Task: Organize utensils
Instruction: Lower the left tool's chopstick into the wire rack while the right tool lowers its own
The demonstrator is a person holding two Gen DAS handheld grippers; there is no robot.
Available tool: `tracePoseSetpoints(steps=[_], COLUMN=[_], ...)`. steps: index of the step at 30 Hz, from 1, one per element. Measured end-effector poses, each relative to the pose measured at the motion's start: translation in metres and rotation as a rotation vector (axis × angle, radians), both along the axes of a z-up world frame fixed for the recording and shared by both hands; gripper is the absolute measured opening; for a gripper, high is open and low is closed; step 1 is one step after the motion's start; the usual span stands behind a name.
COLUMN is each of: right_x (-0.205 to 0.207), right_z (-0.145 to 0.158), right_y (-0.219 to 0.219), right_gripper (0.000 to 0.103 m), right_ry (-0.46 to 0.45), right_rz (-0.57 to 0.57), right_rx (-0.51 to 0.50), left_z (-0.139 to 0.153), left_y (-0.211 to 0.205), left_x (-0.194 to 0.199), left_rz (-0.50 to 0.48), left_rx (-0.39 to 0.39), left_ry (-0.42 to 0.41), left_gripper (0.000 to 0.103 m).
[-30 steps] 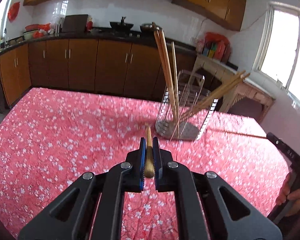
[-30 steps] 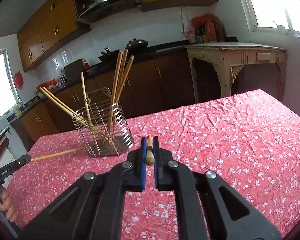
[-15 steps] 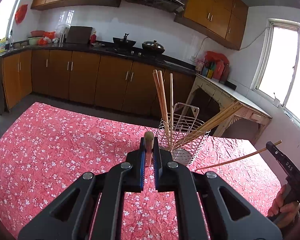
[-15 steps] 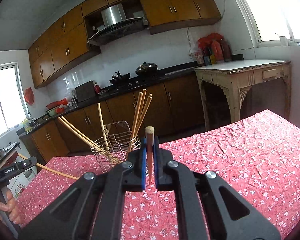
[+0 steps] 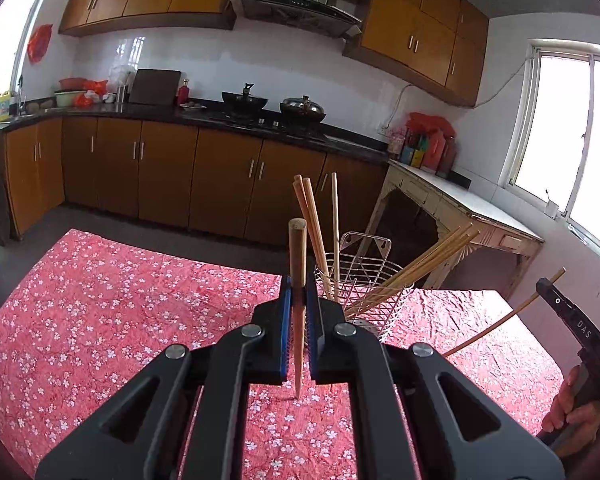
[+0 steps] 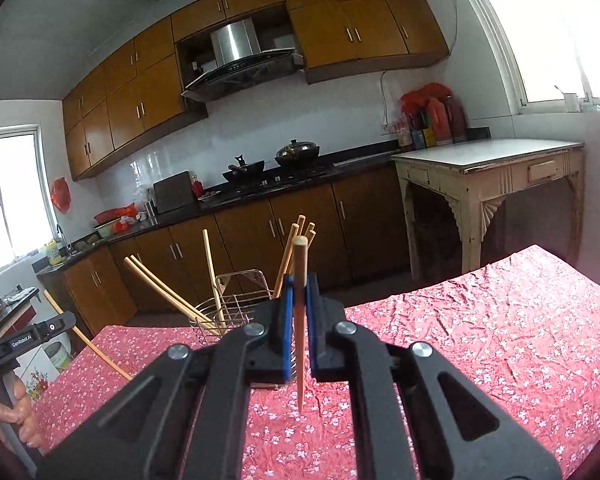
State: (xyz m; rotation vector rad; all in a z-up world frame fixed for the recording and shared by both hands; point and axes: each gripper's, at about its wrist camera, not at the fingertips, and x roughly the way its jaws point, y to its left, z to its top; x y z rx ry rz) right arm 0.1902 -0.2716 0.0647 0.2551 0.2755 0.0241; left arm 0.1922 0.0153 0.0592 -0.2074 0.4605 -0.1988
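A wire utensil basket [image 5: 364, 280] stands on the red flowered tablecloth [image 5: 120, 300] and holds several wooden chopsticks [image 5: 312, 220]. My left gripper [image 5: 298, 300] is shut on a brown chopstick [image 5: 297, 248], held upright just left of and nearer than the basket. My right gripper [image 6: 299, 300] is shut on a lighter chopstick [image 6: 300, 264], also upright, with the basket [image 6: 232, 312] behind it to the left. The right gripper and its chopstick [image 5: 500, 320] show at the right in the left wrist view; the left one [image 6: 84, 336] shows at the left in the right wrist view.
Brown kitchen cabinets [image 5: 160, 176] and a counter with pots run behind the table. A cream side table [image 6: 488, 176] stands at the right by the window. The tablecloth [image 6: 480, 340] stretches to the right of the basket.
Both grippers have risen and tilted up. Each held chopstick has swung from pointing forward to standing upright. The basket now sits lower in both views.
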Motion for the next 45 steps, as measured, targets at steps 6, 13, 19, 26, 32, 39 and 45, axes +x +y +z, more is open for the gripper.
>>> tracePoseSetpoints(steps=[6,13,19,26,32,39,45], right_x=[0.004,0.005,0.006,0.000,0.004,0.039,0.074], right_z=[-0.004,-0.004,-0.001,0.047,0.101,0.126,0.112], right_y=[0.005,0.010,0.010,0.010,0.015,0.040,0.048], right_gripper=[0.007,0.007,0.007,0.007,0.007,0.007,0.007], right_ry=[0.024,0.025,0.024,-0.062,-0.149,-0.182,-0.128], right_rz=[0.004,0.010,0.015,0.051,0.089,0.083,0.075], right_rx=[-0.011,-0.021,-0.021,0.005,0.031,-0.045,-0.070], left_z=[-0.001,-0.001,0.001,0.041,0.084,0.111,0.103], left_y=[-0.003,-0.003,-0.002,-0.010,-0.025,-0.036,-0.032], left_x=[-0.001,-0.002,-0.001,-0.003,-0.006,0.024,0.060], left_rz=[-0.009,-0.014,-0.020,-0.046,-0.059,0.008,0.067], left_rx=[0.014,0.020,0.007,-0.008,0.012,-0.018,-0.059], left_ry=[-0.005,-0.006,-0.002,-0.067,-0.164,-0.238,-0.224], left_gripper=[0.006,0.007,0.007,0.006,0.006,0.006,0.007])
